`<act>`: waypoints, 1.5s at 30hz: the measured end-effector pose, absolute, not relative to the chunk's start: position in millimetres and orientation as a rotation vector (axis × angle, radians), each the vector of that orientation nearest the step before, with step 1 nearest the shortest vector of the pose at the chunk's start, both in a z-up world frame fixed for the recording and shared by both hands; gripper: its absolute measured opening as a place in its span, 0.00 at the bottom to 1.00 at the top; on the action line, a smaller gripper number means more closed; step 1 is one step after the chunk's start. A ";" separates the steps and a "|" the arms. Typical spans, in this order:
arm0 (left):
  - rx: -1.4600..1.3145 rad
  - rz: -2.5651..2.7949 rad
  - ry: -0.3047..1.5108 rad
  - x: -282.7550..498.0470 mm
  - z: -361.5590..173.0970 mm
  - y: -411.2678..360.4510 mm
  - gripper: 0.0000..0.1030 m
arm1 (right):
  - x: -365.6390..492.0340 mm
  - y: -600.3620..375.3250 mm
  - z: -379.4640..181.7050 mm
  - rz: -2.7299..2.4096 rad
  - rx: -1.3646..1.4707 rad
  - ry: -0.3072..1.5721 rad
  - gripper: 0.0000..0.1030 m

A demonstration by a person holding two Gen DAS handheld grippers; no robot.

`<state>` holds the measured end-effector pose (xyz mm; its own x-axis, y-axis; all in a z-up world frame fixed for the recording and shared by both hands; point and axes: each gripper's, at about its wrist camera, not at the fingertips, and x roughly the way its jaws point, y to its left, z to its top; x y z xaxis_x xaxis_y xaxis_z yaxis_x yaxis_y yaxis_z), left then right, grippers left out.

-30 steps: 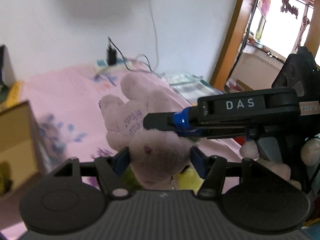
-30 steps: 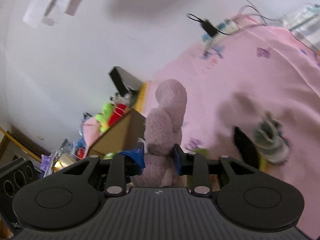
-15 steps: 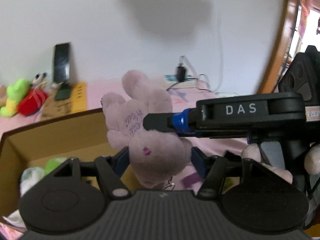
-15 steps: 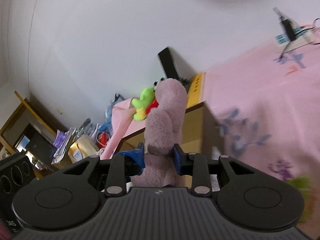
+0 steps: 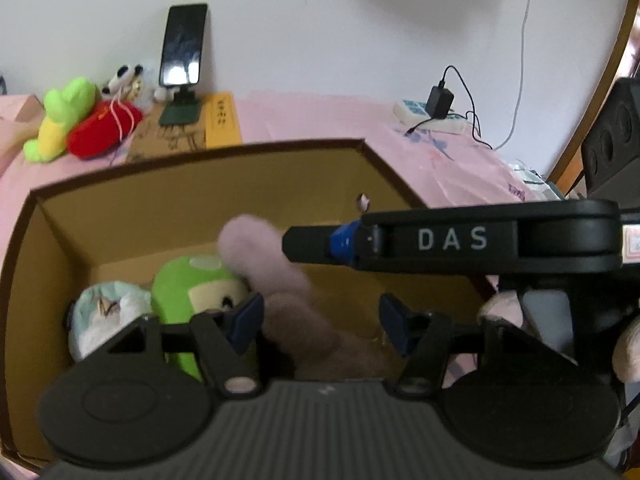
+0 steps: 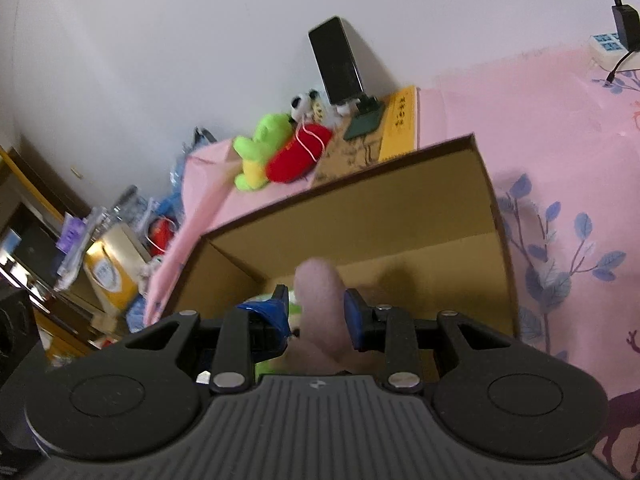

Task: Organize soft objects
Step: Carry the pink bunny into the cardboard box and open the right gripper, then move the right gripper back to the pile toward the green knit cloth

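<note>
Mauve plush toy (image 6: 322, 304): inside cardboard box (image 6: 400, 208), pinched between the right gripper (image 6: 316, 312) jaws. Left gripper (image 5: 320, 316) jaws spread apart, plush between them. Beside it in box: green plush (image 5: 188, 292), pale plush (image 5: 100, 316).

Plush toy (image 5: 276, 280) in box (image 5: 200, 184); phone (image 5: 182, 44) behind.

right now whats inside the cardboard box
Inside the cardboard box: a green plush, a pale blue-white plush beside it, and the pink plush dropping in. The hand-held grippers hide the box floor nearest the camera.
</note>
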<state>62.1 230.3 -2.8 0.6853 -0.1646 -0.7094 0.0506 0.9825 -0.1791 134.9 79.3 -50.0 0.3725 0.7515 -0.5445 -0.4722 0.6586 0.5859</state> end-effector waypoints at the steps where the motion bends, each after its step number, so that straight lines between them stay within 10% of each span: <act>1: -0.154 -0.124 0.812 60.6 -4.4 231.7 0.60 | 133.7 80.5 -51.0 0.802 0.358 0.886 0.13; 45: -0.009 -0.215 0.796 -10.3 13.6 90.9 0.66 | 56.7 -70.3 -38.8 0.693 0.374 0.850 0.14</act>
